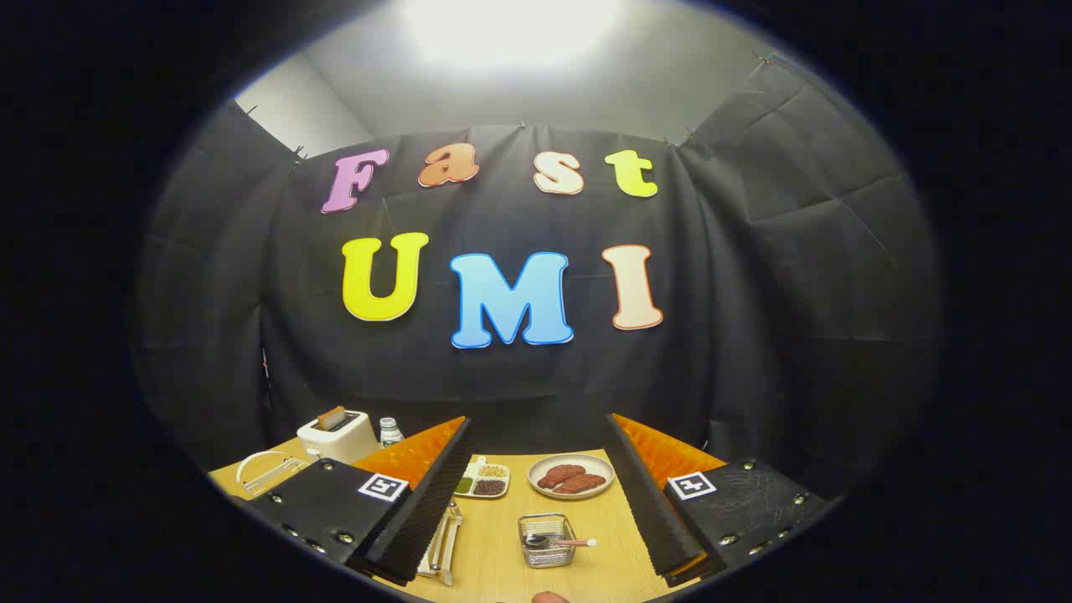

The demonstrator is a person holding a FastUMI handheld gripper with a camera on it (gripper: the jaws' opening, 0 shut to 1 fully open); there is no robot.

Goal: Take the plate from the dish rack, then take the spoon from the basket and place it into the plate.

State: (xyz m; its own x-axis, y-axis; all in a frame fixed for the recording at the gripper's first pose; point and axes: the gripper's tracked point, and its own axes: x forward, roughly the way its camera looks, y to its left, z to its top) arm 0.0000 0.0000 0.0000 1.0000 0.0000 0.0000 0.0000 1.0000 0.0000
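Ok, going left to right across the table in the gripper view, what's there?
Dish rack → toaster → bottle → divided tray → wire basket holding the spoon → plate of meat. The open gripper frames the last three.

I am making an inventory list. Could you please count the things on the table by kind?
Toaster: 1
Bottle: 1
Dish rack: 1
Tray: 1
Plate with food: 1
Basket: 1
Spoon: 1
Total: 7
The gripper is open above them.

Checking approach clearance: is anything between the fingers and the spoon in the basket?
Nothing visible stands in the way. The basket holding the spoon sits on the table, just ahead of the open fingers and between them.
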